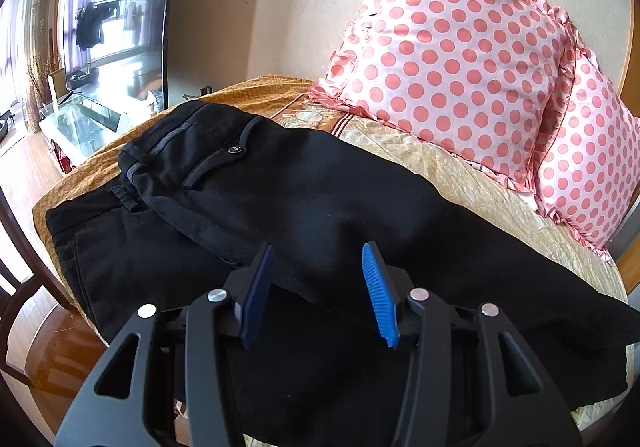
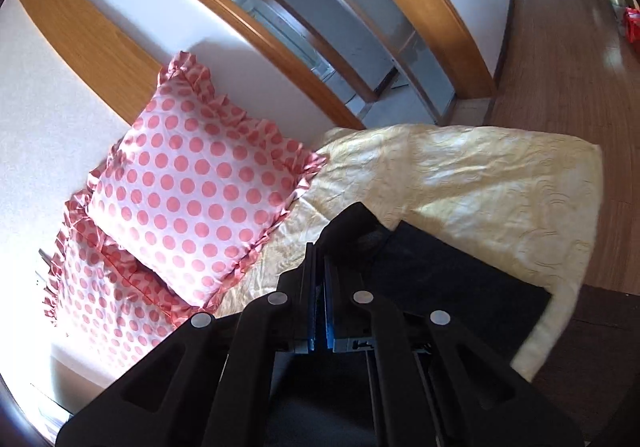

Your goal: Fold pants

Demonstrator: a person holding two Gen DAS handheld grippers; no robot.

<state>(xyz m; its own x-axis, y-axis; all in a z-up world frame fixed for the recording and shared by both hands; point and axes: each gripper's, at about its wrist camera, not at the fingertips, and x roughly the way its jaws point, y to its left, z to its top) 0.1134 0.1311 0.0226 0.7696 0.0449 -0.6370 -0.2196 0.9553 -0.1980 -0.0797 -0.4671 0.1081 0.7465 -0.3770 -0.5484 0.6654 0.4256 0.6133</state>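
Observation:
Black pants (image 1: 312, 203) lie across the bed, one half folded over the other, waistband and a buttoned back pocket (image 1: 234, 149) at the far left. My left gripper (image 1: 320, 267) is open just above the middle of the pants, holding nothing. In the right wrist view, my right gripper (image 2: 320, 259) is shut on a pinch of the black pants fabric (image 2: 440, 271), which bunches up at the fingertips and is lifted off the bedspread.
Two pink polka-dot pillows (image 1: 452, 59) lean on the wall behind the pants; they also show in the right wrist view (image 2: 192, 183). The golden bedspread (image 2: 480, 175) covers the bed. Wooden floor (image 2: 560, 59) lies beyond the bed edge. A mirror (image 1: 108, 31) stands at the left.

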